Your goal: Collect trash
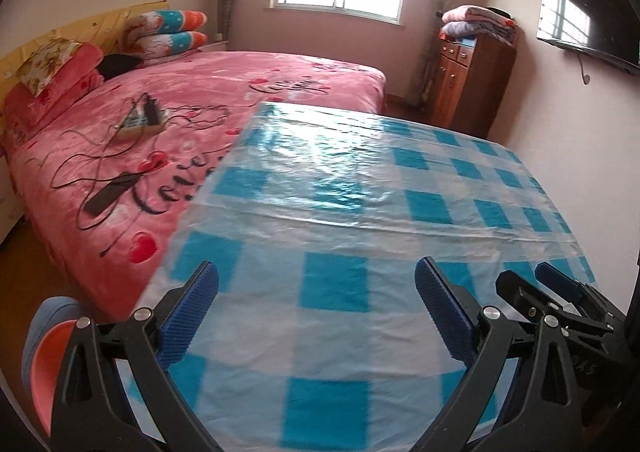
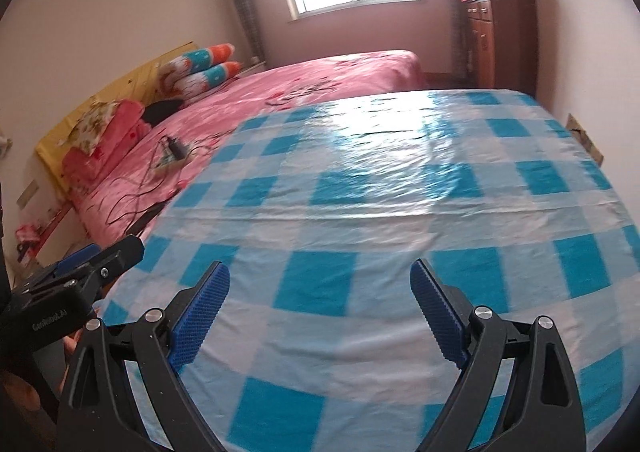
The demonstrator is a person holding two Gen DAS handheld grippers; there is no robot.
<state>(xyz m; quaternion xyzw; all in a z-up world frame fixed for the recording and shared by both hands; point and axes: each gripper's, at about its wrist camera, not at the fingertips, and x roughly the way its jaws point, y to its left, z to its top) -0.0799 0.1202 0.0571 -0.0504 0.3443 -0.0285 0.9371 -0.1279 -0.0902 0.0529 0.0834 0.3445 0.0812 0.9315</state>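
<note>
A table covered with a blue-and-white checked plastic cloth [image 1: 360, 211] fills both views, also in the right wrist view [image 2: 380, 191]. No trash shows on it. My left gripper [image 1: 316, 284] is open and empty over the near edge of the cloth. My right gripper [image 2: 320, 284] is open and empty over the same near edge. The right gripper also shows at the lower right of the left wrist view [image 1: 560, 292], and the left gripper at the left of the right wrist view [image 2: 88, 264].
A bed with a pink cover [image 1: 160, 139] stands left of the table, with cables, a charger and a small box [image 1: 140, 123] on it and pillows [image 1: 168, 31] at its head. A wooden cabinet [image 1: 468, 79] with folded blankets stands at the back right. A blue and orange stool [image 1: 44, 352] is at the lower left.
</note>
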